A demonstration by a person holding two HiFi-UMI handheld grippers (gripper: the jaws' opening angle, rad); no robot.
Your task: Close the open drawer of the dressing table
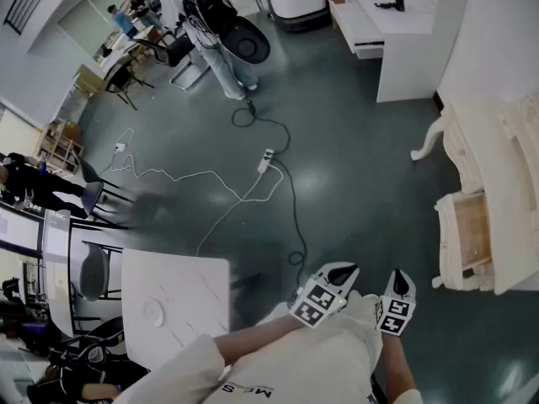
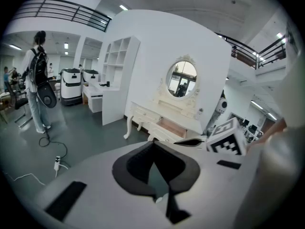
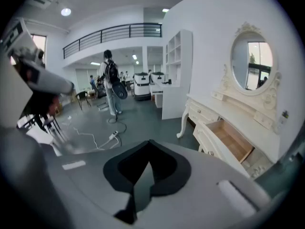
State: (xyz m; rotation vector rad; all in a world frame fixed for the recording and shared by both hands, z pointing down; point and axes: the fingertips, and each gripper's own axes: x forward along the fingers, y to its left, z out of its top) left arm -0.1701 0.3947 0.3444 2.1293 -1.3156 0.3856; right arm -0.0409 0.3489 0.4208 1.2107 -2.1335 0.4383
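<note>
Showing a drawer [image 1: 467, 238] pulled well out of a cream, carved desk [image 1: 505, 154] at the far right of the head view. Exposing bare pale wood inside, with nothing visible in it. Sitting just under the desk top, below an oval mirror [image 3: 252, 61] and near a curved leg. Jutting out over the grey floor [image 1: 337, 167], so probably needing a straight push on the front panel, back toward the wall.

Holding the left claw [image 1: 341, 269] and the right claw [image 1: 402, 278] low and close to the body, side by side, well apart from the drawer. Pressing the black tips of each claw together, pinching nothing. Suiting, most likely, a shove with closed tips and not a grip. Pointing both claws roughly toward the desk, apparently lining up for an approach. Judging the task as not yet begun, with the drawer fully open and untouched.

Trailing across the floor farther out, a white cable [image 1: 210, 179] and a power strip [image 1: 266, 160], off to the left of the path to the desk. Standing far off at the top of the head view, a person [image 1: 221, 45] wearing a backpack.
</note>
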